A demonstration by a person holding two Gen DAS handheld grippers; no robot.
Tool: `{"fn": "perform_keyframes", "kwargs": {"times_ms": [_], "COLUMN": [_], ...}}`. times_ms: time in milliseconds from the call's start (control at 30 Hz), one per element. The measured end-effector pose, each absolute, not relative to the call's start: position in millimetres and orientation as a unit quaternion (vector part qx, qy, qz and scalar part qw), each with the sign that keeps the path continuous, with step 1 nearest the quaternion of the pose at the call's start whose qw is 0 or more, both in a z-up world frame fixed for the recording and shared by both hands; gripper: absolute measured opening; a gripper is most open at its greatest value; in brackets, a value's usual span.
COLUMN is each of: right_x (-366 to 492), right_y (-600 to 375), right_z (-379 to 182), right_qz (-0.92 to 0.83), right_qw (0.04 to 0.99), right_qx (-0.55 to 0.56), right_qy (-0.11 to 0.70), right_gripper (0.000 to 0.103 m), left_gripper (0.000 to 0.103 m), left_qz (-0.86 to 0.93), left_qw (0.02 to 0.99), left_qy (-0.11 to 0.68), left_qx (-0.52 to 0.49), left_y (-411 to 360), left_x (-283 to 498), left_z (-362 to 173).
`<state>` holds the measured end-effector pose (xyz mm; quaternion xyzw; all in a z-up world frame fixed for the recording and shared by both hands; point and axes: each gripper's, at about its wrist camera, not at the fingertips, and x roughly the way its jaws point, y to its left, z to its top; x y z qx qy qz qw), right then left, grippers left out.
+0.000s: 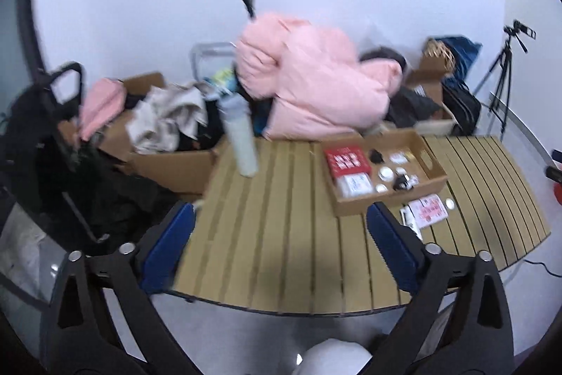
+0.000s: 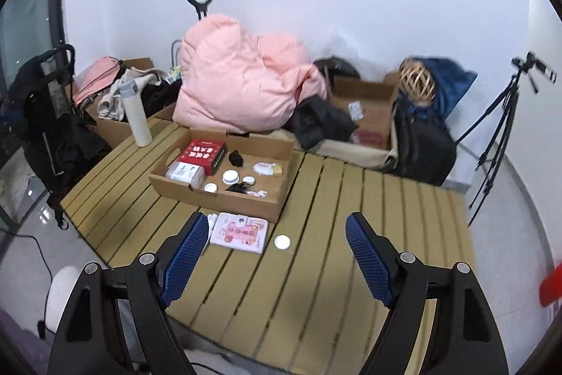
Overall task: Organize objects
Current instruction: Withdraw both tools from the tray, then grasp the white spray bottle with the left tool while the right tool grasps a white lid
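On the slatted tan wooden worktop (image 2: 316, 269), a shallow brown cardboard tray (image 2: 224, 195) serves as the collecting point, and most of the small things already lie inside it: a red printed box (image 2: 202, 155) and a clear-wrapped white packet (image 2: 184, 173) at its left end, a few round white lids (image 2: 231, 177) and small dark items toward its middle. Judging by that, the tray is where loose pieces belong.

Two things lie outside, just in front of the tray's near wall: a flat pink-and-white printed pouch (image 2: 239, 236) and, just to its right, a small round white lid (image 2: 282, 242). They look like the next pieces to go in.

The right gripper (image 2: 277, 259) hovers above the worktop in front of the tray, fingers spread wide and holding nothing, with the pouch and lid between them in view, which suits a coming grasp. The left gripper (image 1: 281, 234) is also spread wide and empty, further left of the tray. A tall pale grey bottle (image 2: 135, 113) stands upright at the worktop's edge, well left of the tray.
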<state>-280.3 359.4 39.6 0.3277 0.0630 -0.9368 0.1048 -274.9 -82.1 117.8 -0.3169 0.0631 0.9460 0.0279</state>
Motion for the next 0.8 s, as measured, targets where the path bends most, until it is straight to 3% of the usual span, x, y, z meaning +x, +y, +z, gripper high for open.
{"fn": "perform_keyframes", "kwargs": {"times_ms": [200, 400, 533, 800], "right_x": [-239.6, -211.9, -219.9, -299.7], "right_y": [375.9, 407.2, 422.7, 422.2], "right_z": [75.2, 105.5, 95.2, -3.4], "right_qz": [-0.937, -0.937, -0.934, -0.902], "right_qw": [0.102, 0.084, 0.098, 0.148], "right_qx": [0.313, 0.308, 0.324, 0.394], "right_qy": [0.118, 0.145, 0.115, 0.097], "right_gripper": [0.084, 0.084, 0.084, 0.081], "left_gripper": [0.103, 0.103, 0.103, 0.103], "left_qz": [0.956, 0.952, 0.943, 0.893], "left_qw": [0.009, 0.015, 0.028, 0.067], "left_qy": [0.059, 0.066, 0.065, 0.087], "left_qx": [-0.286, -0.300, -0.326, -0.437], "left_y": [-91.6, -81.6, -54.8, 47.8], "left_x": [-250.1, -245.1, -260.8, -317.9], "left_z": [157.9, 165.8, 132.9, -7.5]}}
